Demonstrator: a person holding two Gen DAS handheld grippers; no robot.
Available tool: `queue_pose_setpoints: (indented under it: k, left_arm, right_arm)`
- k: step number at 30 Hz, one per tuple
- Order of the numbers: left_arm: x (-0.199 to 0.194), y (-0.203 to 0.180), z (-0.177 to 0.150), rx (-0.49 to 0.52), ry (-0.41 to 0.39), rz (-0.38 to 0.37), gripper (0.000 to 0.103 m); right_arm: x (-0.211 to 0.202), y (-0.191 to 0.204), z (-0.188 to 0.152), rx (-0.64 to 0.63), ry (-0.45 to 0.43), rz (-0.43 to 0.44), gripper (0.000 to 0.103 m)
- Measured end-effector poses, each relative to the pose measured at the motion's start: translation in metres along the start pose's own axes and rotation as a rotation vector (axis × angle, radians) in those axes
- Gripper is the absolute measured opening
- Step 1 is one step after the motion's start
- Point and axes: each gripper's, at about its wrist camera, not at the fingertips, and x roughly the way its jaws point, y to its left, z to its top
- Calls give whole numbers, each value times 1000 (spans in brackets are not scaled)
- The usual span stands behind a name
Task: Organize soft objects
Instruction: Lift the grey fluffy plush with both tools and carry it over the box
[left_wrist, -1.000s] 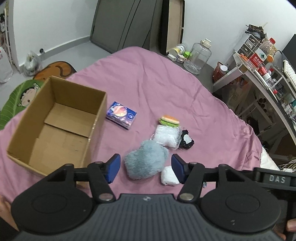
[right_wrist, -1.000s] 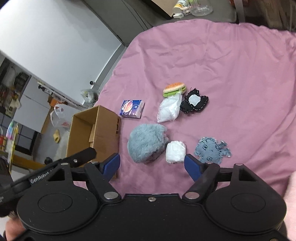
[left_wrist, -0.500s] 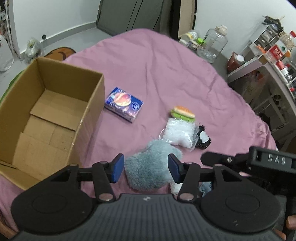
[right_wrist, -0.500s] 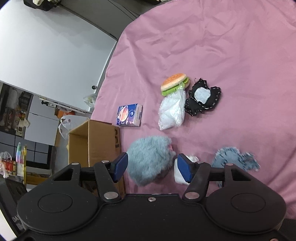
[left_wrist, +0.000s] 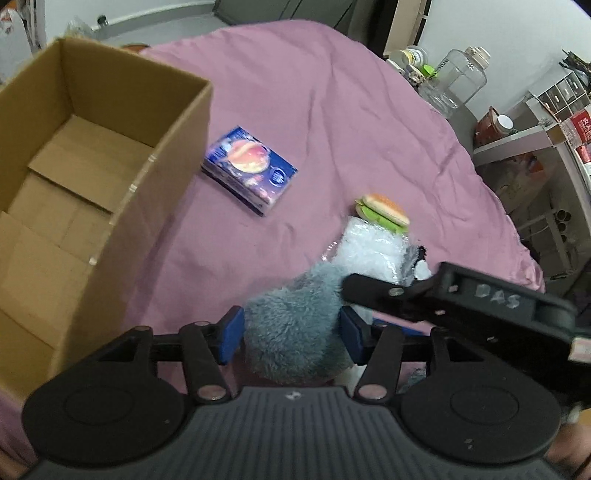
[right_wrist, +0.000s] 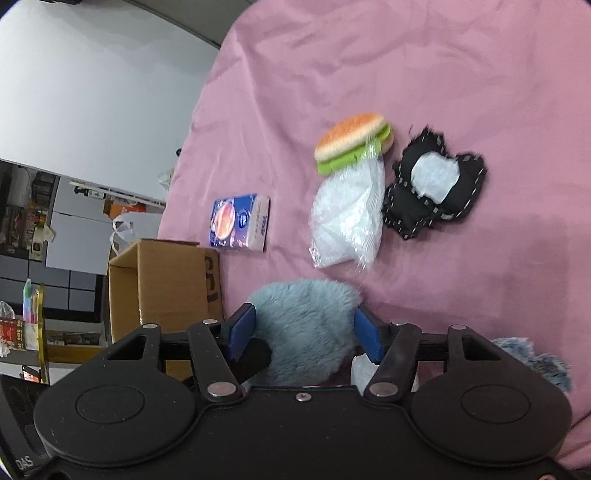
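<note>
A fluffy grey-blue plush (left_wrist: 295, 332) (right_wrist: 306, 325) lies on the pink bed. My left gripper (left_wrist: 291, 334) and my right gripper (right_wrist: 304, 334) both straddle it, blue pads against its sides. The right gripper's body (left_wrist: 461, 299) crosses the left wrist view. Beyond lie a toy hamburger (left_wrist: 382, 212) (right_wrist: 351, 142), a white bagged item (left_wrist: 369, 251) (right_wrist: 347, 214), a black pouch with a white patch (right_wrist: 436, 184), a blue tissue pack (left_wrist: 251, 175) (right_wrist: 238, 221) and an open, empty cardboard box (left_wrist: 110, 177) (right_wrist: 166, 280).
A small white wad (right_wrist: 362, 369) and a grey shaggy toy (right_wrist: 535, 362) lie just right of the plush. Past the bed's far edge stand a clear plastic jug (left_wrist: 458, 85) and cluttered shelves (left_wrist: 546, 122).
Both grippers have moved forward and down onto the grey-blue plush and their jaws have narrowed around it. The right gripper has swung left, off the white wad.
</note>
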Motion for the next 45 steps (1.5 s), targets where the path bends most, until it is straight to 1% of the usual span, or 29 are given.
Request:
queue_pose_setpoints:
  k: [3,6,9,16,19,29,40,45]
  left_arm:
    - [6,4,0,-40,15,-21,55]
    - [9,7,1,-75,17,-45,55]
    - [7,6,0,-79,4,-51,54]
    - [-7,7,-1,-85,-18,-80,53]
    - [-17,7,-2,-84,-35,-101,52]
    - [-54,4,-7,-58,-104,-135,50]
    - [-107,4,-3,-32,-188,-160,50]
    - [-125,13,-4,-32,-209,-163,50]
  right_arm:
    - [4,-3,1,11,-7,1,61]
    - [3,-3,2,6,-6,8,55]
    - [-2,-1,1,-4,-8,14,51]
    - [-11,9,-3,-3,-24,20,50]
    - [-20,17,-7,-7,-42,24,50]
    - [-45,38,-21,-10,-82,51,50]
    - [-71,82,-33,-59,-140,89,50]
    - [-74,98,-42,-69,-154,99,50]
